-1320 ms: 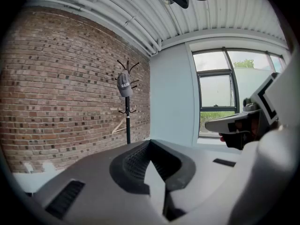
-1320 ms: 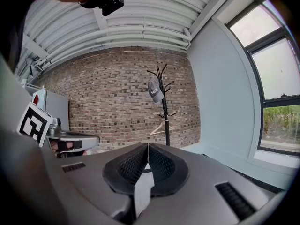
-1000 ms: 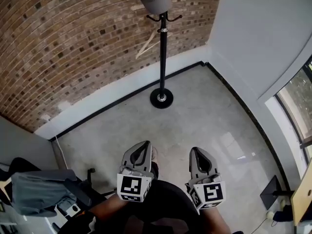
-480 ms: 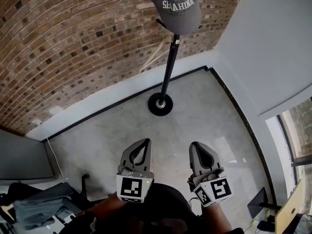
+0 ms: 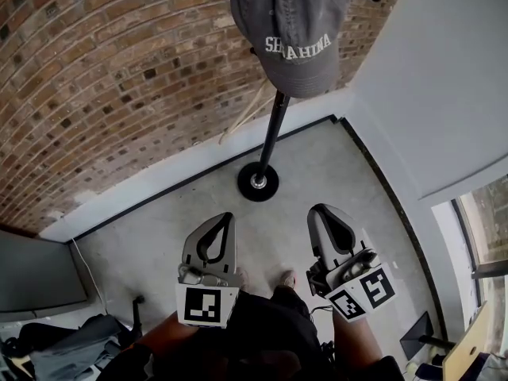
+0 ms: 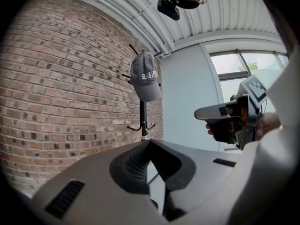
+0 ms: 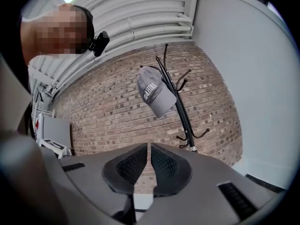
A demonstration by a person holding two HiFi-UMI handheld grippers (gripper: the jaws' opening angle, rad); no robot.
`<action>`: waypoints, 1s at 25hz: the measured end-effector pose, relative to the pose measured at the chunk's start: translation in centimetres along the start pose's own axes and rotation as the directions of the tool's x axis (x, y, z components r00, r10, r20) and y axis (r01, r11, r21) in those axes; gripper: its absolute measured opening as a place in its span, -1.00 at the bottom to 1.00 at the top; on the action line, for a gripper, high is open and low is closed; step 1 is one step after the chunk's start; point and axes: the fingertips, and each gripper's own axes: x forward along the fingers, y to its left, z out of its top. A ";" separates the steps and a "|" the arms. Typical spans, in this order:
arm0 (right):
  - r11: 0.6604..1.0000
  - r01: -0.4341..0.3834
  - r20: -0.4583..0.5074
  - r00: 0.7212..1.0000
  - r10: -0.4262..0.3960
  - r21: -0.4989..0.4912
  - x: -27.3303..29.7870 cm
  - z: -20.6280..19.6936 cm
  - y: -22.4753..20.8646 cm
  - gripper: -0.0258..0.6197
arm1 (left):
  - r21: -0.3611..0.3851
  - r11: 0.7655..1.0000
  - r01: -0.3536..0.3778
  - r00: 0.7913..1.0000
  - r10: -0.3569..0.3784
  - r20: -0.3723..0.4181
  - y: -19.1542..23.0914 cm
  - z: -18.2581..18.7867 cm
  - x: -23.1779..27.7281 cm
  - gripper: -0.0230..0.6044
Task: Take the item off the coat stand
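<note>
— How is the left gripper (image 5: 225, 219) seen to stand?

— It is clenched on nothing, its tips pressed together, and it is held low over the floor (image 5: 333, 181).

— Where is the cap (image 5: 290, 30) found?

— It is hung at the top of the coat stand (image 5: 270, 133), against the brick wall (image 5: 119, 78), ahead of both grippers and well above them. Its brim is turned downward, so its long axis is run from crown down to brim.

— And the right gripper (image 5: 321, 210)?

— It is likewise clenched and empty. The cap is set slightly right of the midline, so the right gripper is judged the nearer. A raise and an opening of the jaws are called for first.
</note>
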 end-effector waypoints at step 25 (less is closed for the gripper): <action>0.708 -0.679 0.195 0.734 0.650 0.196 13.3 12.4 -8.9 -0.44 | 0.025 0.908 -0.417 0.909 0.417 0.012 -1.0 5.0 10.1 -0.85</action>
